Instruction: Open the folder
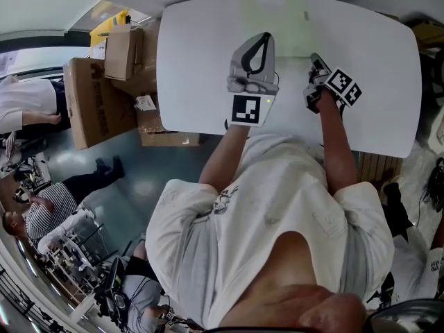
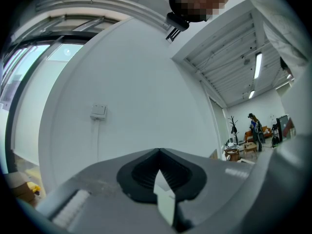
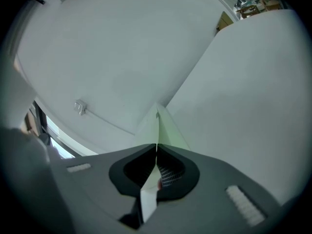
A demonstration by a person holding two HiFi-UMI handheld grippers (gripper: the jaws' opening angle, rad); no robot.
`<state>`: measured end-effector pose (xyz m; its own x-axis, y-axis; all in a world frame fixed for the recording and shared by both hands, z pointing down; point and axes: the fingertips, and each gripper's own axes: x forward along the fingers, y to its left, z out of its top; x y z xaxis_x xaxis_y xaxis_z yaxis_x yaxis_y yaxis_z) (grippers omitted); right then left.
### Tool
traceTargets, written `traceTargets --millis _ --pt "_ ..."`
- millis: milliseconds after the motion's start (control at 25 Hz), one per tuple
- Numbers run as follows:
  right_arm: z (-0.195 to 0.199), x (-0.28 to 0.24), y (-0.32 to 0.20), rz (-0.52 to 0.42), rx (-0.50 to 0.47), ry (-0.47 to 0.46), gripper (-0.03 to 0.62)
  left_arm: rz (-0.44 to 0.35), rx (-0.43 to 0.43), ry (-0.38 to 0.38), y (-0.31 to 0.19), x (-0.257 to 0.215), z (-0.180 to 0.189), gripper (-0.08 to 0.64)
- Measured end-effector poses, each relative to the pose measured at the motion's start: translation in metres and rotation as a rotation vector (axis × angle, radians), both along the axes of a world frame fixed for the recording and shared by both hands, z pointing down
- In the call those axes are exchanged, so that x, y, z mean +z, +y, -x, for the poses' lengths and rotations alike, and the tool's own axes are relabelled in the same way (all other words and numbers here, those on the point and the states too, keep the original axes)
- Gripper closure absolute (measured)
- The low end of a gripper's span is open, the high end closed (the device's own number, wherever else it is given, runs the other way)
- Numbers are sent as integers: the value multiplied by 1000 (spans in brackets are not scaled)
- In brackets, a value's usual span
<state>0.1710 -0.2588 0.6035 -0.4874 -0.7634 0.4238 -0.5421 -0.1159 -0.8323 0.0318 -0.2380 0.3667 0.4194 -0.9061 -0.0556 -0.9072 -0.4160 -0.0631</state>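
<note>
The folder [image 1: 270,16] lies flat on the white tabletop [image 1: 374,61], at the edge farthest from me, and from the head view it looks closed, with its pale green cover down.

My right gripper [image 1: 316,61] sits at the folder's near right corner. In the right gripper view the jaws of this gripper [image 3: 156,147] are pressed together on a thin pale green sheet [image 3: 163,130] that runs edge-on away from the tips, so I read it as clamped on the folder's edge. I cannot tell whether it has only the top cover or both leaves.

My left gripper [image 1: 266,37] hovers just in front of the folder's near edge, left of the right gripper. In the left gripper view its jaws [image 2: 159,151] meet at the tips with nothing between them, and they face the far wall rather than the folder.

As I judge it, 1 step is done: the grip on the edge. The opening itself is not yet done. I need to lift that corner and swing the cover over. If both leaves are caught, the whole folder will rise, and the free gripper may have to press the lower leaf down beside the clamped corner.
</note>
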Motion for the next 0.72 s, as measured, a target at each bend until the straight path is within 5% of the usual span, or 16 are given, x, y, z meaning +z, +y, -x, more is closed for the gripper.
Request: traceTargets --millis 720 --pt "14 -64 -7 -198 -65 10 588 22 -12 -8 1 12 8 566"
